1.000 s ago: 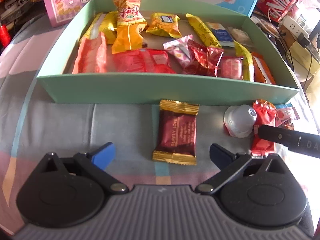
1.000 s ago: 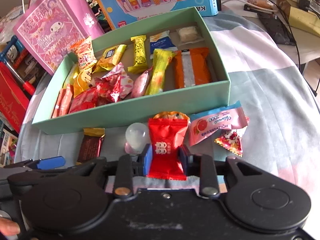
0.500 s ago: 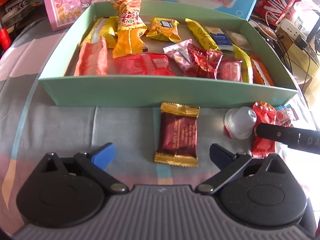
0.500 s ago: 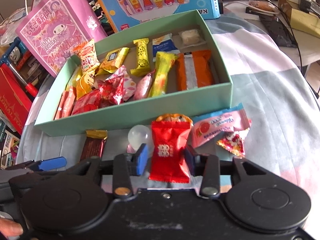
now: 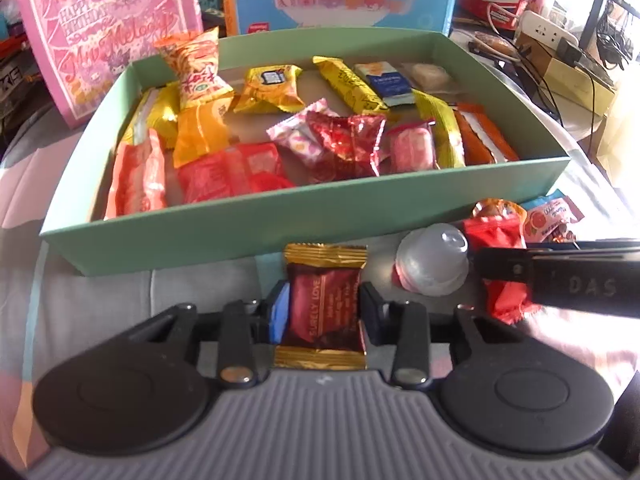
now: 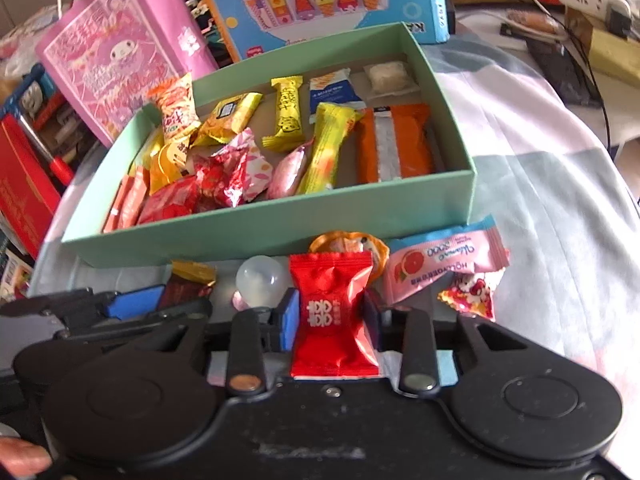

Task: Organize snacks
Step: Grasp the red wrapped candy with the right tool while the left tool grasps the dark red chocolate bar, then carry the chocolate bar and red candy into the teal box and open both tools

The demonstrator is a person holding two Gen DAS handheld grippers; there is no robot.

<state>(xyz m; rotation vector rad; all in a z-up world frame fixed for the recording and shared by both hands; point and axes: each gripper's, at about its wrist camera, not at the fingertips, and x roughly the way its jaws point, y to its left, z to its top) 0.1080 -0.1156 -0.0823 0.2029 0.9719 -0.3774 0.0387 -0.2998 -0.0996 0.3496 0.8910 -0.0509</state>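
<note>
Snacks fill a green box point(image 5: 256, 232) and lie loose before it on a cloth-covered tabletop point(image 6: 560, 184). We see crinkly foil and plastic wrappers in the box: yellow bars, an orange pack point(image 6: 394, 142), red sachets, a pink-dotted candy point(image 5: 300, 136), all piled loosely on its flat floor. The box is shallow, matte card with straight walls.

In front of its near wall lies a maroon pack point(image 5: 324, 308) with gold crimped ends, flat and rectangular. Our left tongs point(image 5: 324, 310) are closing on it, blue pads at both its sides, seemingly touching. Beside it sits a domed, translucent jelly cup point(image 5: 434, 260).

Our right tongs point(image 6: 332, 320) are closing on a glossy red candy point(image 6: 334, 316), pillow-shaped with pinched ends, pads pressing both sides. Behind it lies an orange-rimmed sweet point(image 6: 348, 244); to its right a pink grapefruit sachet point(image 6: 444, 266) and a small red-spotted candy point(image 6: 470, 294), both on the cloth.
</note>
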